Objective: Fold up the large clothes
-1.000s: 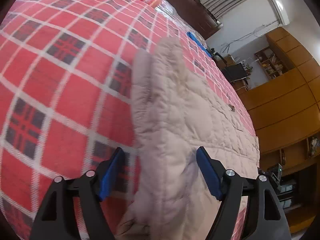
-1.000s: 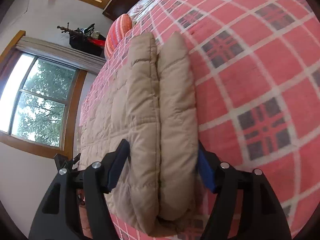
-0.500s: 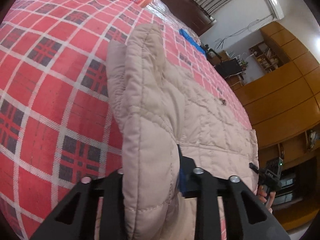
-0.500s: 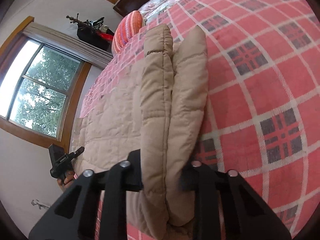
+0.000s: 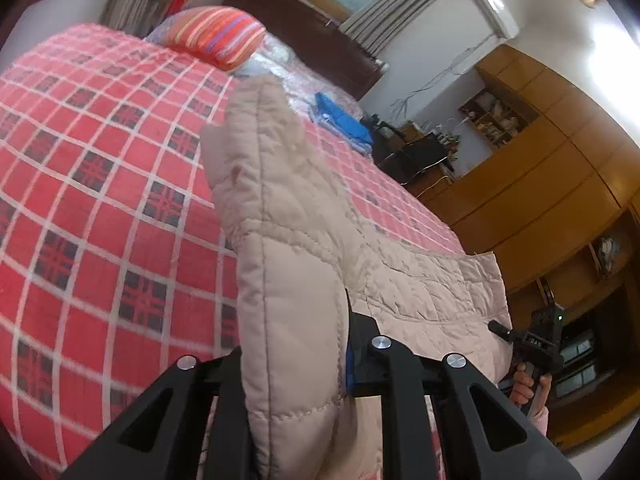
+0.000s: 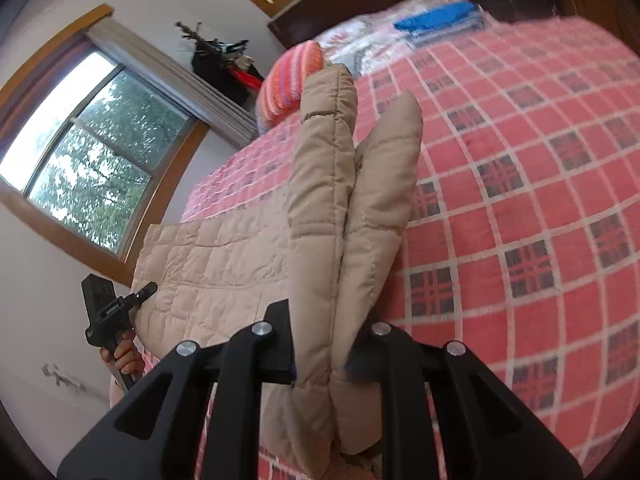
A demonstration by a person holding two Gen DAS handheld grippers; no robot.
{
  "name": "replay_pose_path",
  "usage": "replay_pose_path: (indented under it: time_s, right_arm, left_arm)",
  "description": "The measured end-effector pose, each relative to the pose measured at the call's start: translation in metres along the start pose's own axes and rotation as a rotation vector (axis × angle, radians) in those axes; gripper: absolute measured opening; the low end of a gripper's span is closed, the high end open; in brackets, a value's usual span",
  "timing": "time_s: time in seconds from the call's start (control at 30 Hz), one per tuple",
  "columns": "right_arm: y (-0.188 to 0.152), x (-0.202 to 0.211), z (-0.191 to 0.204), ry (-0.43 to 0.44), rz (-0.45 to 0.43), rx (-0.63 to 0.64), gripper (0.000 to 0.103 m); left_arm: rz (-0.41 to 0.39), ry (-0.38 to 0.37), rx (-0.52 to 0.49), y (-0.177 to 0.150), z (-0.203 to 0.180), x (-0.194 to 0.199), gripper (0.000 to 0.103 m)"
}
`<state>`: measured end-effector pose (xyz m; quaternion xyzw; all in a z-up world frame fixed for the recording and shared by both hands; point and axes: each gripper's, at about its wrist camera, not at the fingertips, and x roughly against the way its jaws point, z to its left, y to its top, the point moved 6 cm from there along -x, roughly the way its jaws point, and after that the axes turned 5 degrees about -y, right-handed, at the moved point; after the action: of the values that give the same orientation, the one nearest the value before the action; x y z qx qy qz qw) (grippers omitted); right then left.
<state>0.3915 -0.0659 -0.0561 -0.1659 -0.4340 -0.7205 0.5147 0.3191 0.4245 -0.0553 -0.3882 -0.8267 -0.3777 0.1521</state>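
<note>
While both grippers pinch it, the quilted coat (image 5: 296,264) lifts.

- The quilted coat (image 5: 288,240) is pale beige, stitched in squares.
- The bedspread (image 5: 100,200) is red with white lines and dark checks.
- The pillow (image 5: 218,34) has orange, red and purple stripes.
- The grippers' arms are black.

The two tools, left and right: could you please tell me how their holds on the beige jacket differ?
The left tool clamps a single padded edge of the beige quilted jacket; the right tool clamps two padded layers pressed side by side. The left tool shows a blue pad at the cloth; the right tool's pads are hidden or blurred. Both are shut on the jacket, above the red checked bedspread.
</note>
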Motion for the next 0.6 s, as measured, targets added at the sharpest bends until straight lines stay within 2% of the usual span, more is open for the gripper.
replay_pose_path:
  time_s: [0.17,0.33,0.5,0.6]
  right_arm:
    - [-0.032,0.041,0.011,0.019,-0.026,0.038,0.015]
    - [-0.076,0.062,0.014,0.015,-0.013,0.069,0.015]
    - [-0.113,0.05,-0.002,-0.013,0.031,0.036,0.015]
    - [-0.127,0.034,-0.022,-0.032,0.071,-0.018,0.016]
  left_arm:
    - [-0.001,-0.019,-0.026,-0.035,-0.014,0.03,0.016]
    - [0.003,-0.027,-0.036,-0.079,-0.011,0.053,0.016]
    - [0.03,0.018,-0.049,-0.112,0.002,0.052,0.017]
    - [0.062,0.04,-0.013,-0.125,0.018,0.042,0.019]
